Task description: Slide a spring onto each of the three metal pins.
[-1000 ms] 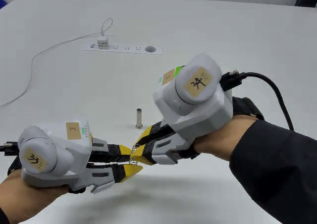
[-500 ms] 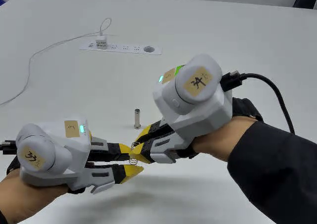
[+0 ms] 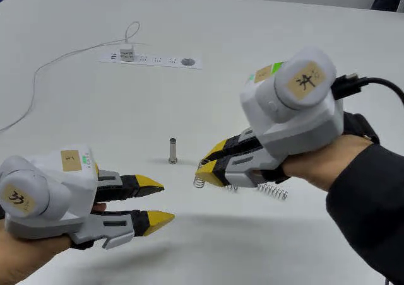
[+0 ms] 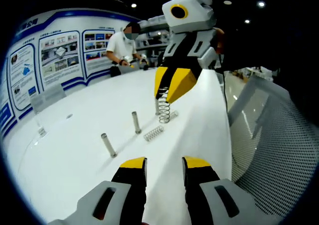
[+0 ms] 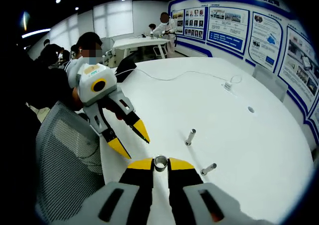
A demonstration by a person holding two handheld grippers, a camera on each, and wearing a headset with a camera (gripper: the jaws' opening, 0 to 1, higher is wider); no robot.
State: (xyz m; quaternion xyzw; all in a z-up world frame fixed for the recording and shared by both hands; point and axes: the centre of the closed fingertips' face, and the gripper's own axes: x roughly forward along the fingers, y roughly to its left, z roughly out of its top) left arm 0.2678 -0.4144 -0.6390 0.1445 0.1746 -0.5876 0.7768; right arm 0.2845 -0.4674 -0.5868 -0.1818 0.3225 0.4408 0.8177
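**The right gripper carried a spring toward the pins, while the left gripper waited with its jaws apart and empty.**

The right jaws were clamped on the spring's upper end. The coil hung just above the bench, near an upright pin at the bench's middle, and a loose spring lay close by. The step seemed to call for holding the coil plumb, centring its open end over a pin, lowering it, then releasing. It may already have hung over a pin, but the left gripper view was unclear. The bench was white and smooth, with a power strip toward its far edge. Display boards lined the room.
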